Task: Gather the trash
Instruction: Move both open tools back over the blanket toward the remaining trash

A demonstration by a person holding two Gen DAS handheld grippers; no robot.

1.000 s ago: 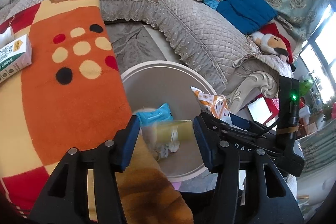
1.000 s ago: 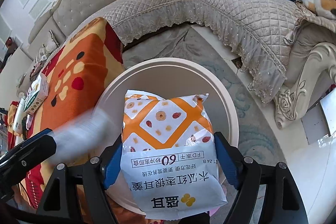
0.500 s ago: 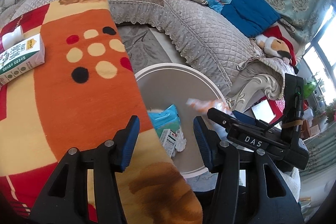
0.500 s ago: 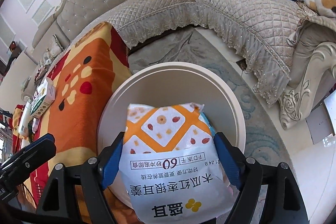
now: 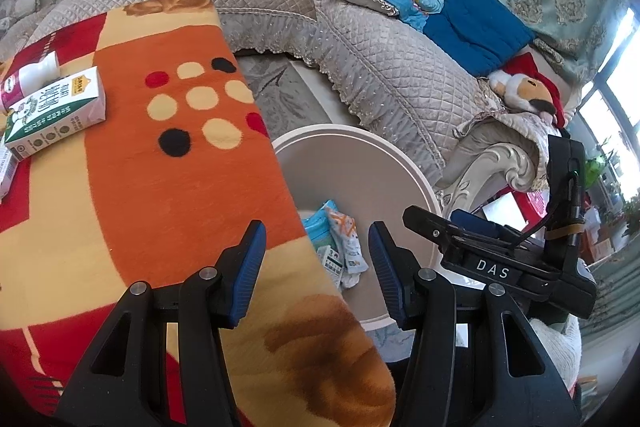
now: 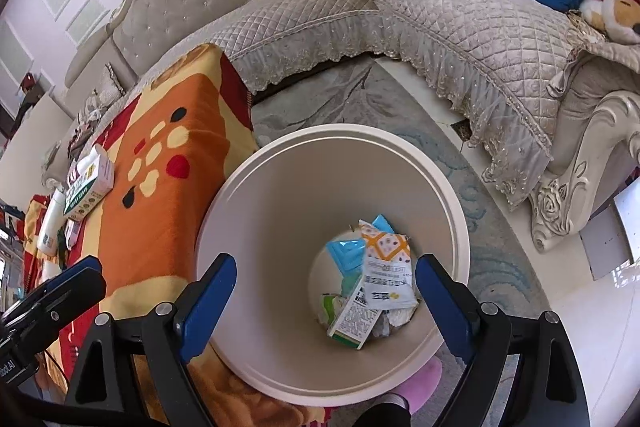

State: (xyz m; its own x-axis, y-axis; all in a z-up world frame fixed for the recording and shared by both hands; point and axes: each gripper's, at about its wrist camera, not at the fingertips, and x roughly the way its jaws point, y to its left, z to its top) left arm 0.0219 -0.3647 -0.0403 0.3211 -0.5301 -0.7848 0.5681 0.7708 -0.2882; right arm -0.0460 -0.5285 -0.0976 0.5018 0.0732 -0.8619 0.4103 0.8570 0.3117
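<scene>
A cream round trash bin (image 6: 332,131) stands on the floor beside a table under an orange patterned blanket (image 5: 160,167). At the bin's bottom lie an orange-and-white snack bag (image 6: 386,267), a blue wipes pack (image 6: 348,253), a small box (image 6: 352,323) and crumpled tissue. My right gripper (image 6: 326,263) hangs above the bin; its jaws are opening and nothing is between them. My left gripper (image 5: 316,233) is open and empty, over the table's edge next to the bin (image 5: 360,143). A green-and-white carton (image 5: 52,111) and a white bottle (image 5: 28,79) lie on the blanket at the far left.
A quilted grey sofa (image 5: 400,79) wraps behind and to the right of the bin, with cushions, blue bedding (image 5: 476,27) and a plush toy (image 5: 524,91). A carved sofa leg (image 6: 568,195) stands to the bin's right. Patterned carpet (image 6: 332,99) lies between sofa and table.
The snack bag has dropped from my right gripper into the bin and the right jaws have widened. The left gripper has shifted from over the bin toward the table.
</scene>
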